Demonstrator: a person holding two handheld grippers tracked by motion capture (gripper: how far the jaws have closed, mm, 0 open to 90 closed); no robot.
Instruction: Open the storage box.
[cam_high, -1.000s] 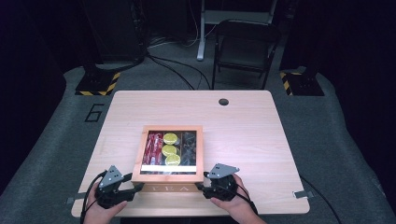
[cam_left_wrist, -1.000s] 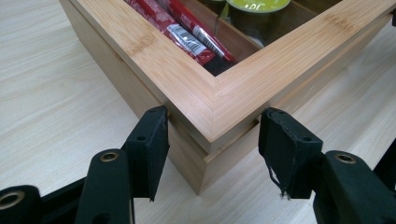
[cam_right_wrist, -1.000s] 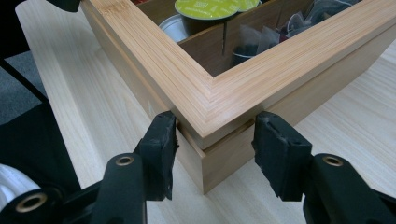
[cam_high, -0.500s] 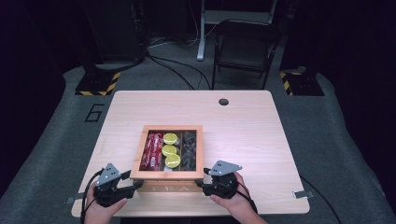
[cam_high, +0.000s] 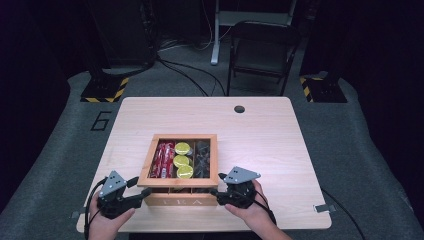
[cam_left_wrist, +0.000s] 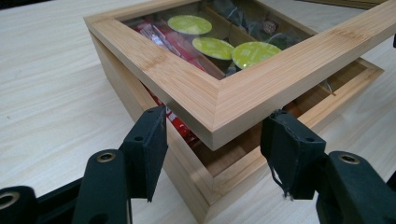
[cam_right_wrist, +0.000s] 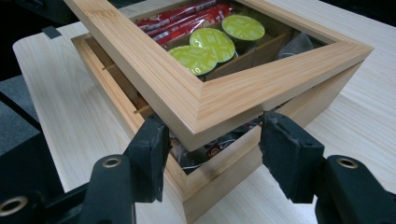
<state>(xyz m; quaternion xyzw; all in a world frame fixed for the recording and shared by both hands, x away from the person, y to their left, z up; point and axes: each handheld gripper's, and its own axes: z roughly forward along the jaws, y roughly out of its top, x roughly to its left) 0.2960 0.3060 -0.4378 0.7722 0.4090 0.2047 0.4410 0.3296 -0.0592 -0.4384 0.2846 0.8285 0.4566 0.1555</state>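
**Lid of the tea box propped up at both front corners**

Wood on wood is what we see at the near edge of the table (cam_high: 280, 130): a box (cam_high: 180, 196) marked TEA on its front, with its glass-paned lid (cam_high: 178, 138) raised at the front and tilted up towards us. We hold the left gripper (cam_high: 134, 192) at the box's front left corner and the right gripper (cam_high: 219, 192) at its front right corner. In the left gripper view, the lid's corner (cam_left_wrist: 219, 109) hangs over the gap between the two black jaws, which stand apart on either side of it; we cannot tell whether either pad touches the wood. In the right gripper view, the other corner (cam_right_wrist: 198, 116) sits the same way between spread jaws, which have just been opening, and the pads stand clear of the wood.

Through the pane we see three green-topped pods (cam_high: 182, 160) in a row down the middle compartment, red packets (cam_high: 162, 160) in the compartment to their left and dark wrapped bags (cam_high: 202, 156) in the one to their right. Thin dividers show in the strip of open box under the raised lid.

Around us the tabletop is bare wood with a round cable hole (cam_high: 239, 109) near its far edge. Beyond the table stand a folding chair (cam_high: 262, 47) and two stands with yellow-and-black striped feet (cam_high: 102, 90), with cables across the grey floor, which bears a painted number 6 (cam_high: 101, 121). Between our grippers and the box's contents the tilted lid alone stands in the way.
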